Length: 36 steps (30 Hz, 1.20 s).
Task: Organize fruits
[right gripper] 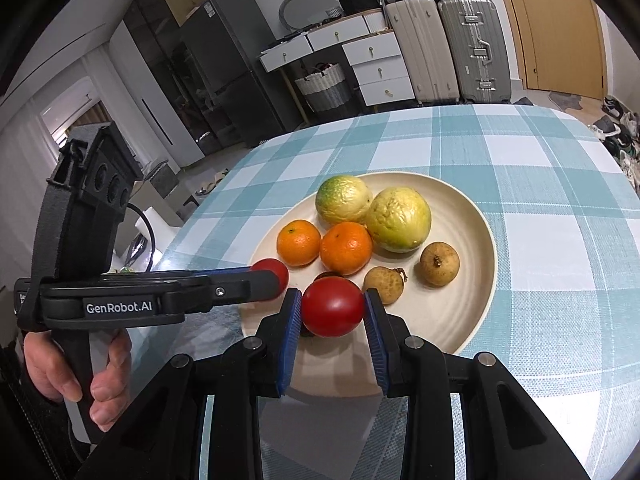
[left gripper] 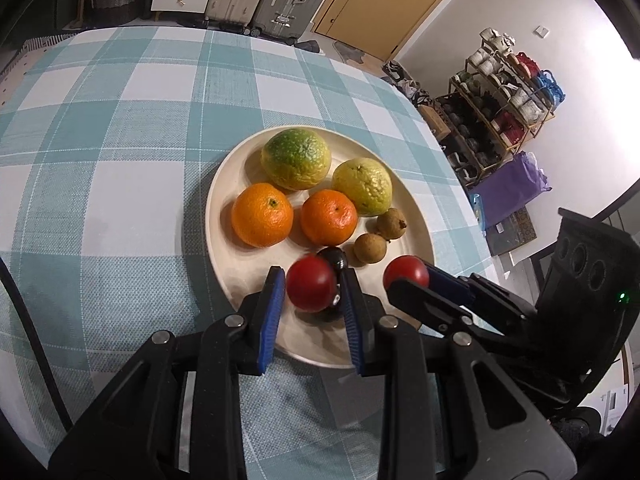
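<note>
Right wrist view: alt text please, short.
The right gripper is shut on a red tomato over the near edge of a cream plate on a checked tablecloth. The plate holds two oranges, two yellow-green citrus and two small brown fruits. At left, the left gripper holds a second tomato.

Red tomatoes (left gripper: 311, 288), cream plate (left gripper: 224, 184), teal-checked tablecloth (left gripper: 100, 140).

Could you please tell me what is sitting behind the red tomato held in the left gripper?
Behind the round red tomato in the left gripper, a small glossy dark fruit lies on the cream plate. The tomato and fingers cover its lower part, so its full shape stays hidden.
</note>
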Each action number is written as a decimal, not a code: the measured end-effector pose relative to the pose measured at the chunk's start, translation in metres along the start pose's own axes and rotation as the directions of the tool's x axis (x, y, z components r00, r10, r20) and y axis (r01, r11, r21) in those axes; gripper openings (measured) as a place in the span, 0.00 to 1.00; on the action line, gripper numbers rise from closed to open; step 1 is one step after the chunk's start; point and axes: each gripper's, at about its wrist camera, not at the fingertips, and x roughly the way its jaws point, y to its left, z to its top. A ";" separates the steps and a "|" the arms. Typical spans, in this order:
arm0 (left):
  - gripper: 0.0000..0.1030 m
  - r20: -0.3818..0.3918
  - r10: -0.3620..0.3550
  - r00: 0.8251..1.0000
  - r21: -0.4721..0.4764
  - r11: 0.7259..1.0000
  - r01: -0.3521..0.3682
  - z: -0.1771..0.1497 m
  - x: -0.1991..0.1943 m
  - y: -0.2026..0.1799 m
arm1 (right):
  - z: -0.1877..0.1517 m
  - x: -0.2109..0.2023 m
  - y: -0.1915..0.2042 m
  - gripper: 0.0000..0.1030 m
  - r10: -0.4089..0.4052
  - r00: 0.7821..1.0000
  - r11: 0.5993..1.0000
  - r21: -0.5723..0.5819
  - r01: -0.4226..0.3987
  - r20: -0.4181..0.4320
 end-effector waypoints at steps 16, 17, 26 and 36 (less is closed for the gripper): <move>0.46 0.066 0.033 0.997 0.017 0.999 -0.034 -0.010 -0.036 -0.013 | 0.002 -0.037 0.005 0.58 -0.029 0.992 0.999 -0.013 0.031 0.121; 0.46 0.075 0.043 0.996 0.020 0.999 -0.044 -0.012 -0.040 -0.014 | 0.002 -0.041 0.006 0.62 -0.032 0.990 0.999 -0.011 0.034 0.135; 0.71 0.223 0.148 0.964 0.048 0.986 -0.162 -0.027 -0.084 -0.032 | 0.000 -0.078 0.022 0.81 -0.060 0.967 0.997 -0.033 0.070 0.246; 0.87 0.367 0.283 0.886 0.048 0.946 -0.322 -0.040 -0.122 -0.056 | -0.005 -0.113 0.038 0.93 -0.053 0.935 0.996 -0.045 0.074 0.351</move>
